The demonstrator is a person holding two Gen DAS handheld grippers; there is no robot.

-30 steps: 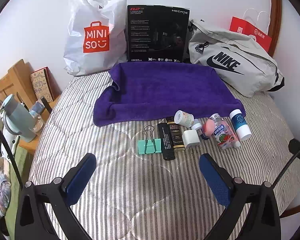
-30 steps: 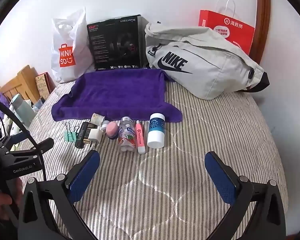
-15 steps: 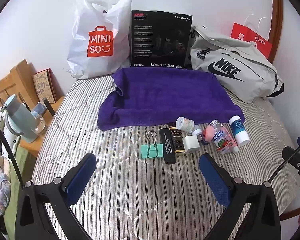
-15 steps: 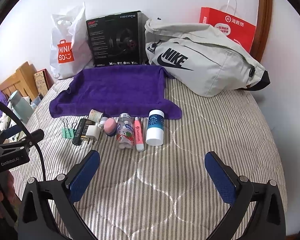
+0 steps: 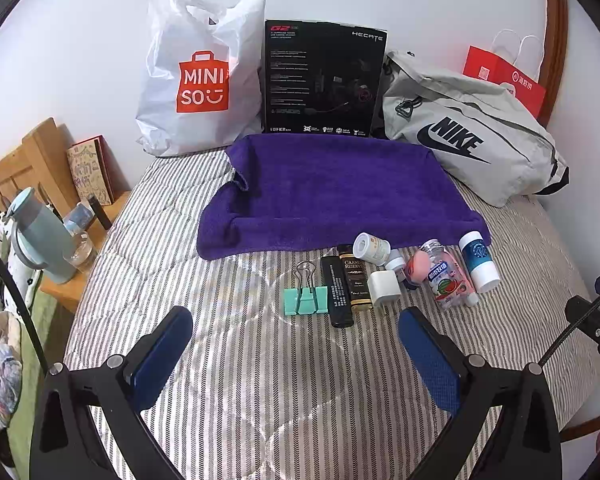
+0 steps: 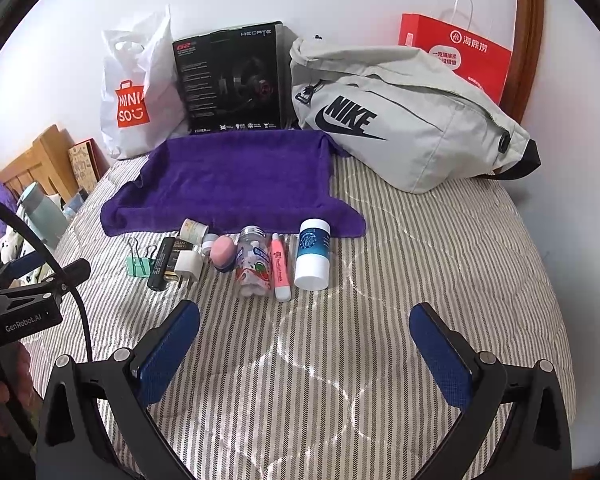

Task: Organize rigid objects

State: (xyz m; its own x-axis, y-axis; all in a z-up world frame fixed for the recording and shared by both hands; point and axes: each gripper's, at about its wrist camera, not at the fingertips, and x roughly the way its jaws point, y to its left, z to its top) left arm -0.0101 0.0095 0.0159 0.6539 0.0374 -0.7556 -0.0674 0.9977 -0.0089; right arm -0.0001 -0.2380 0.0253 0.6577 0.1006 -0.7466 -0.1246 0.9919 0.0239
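We count about ten small items in one row just in front of the purple towel (image 5: 340,192) on the bed (image 6: 420,280): one green binder clip (image 5: 305,299), one white charger (image 5: 383,288), one blue-labelled bottle (image 6: 313,254), others overlapping; left gripper (image 5: 296,346) and right gripper (image 6: 305,336) both spread wide, empty

At the top of the frame, against the white wall, a white MINISO plastic bag (image 5: 204,76) stands on the left, touching a black headphone box (image 5: 324,80) in the centre. To the right of the box lies a grey Nike bag (image 5: 472,140), and behind it, in the upper right, a red paper bag (image 5: 508,80) with white handles. At the left edge there is a wooden side table (image 5: 66,296) with a pale blue bottle (image 5: 40,236), a glass (image 5: 82,248) just beside the bottle, and a patterned notebook (image 5: 88,172) leaning upright.
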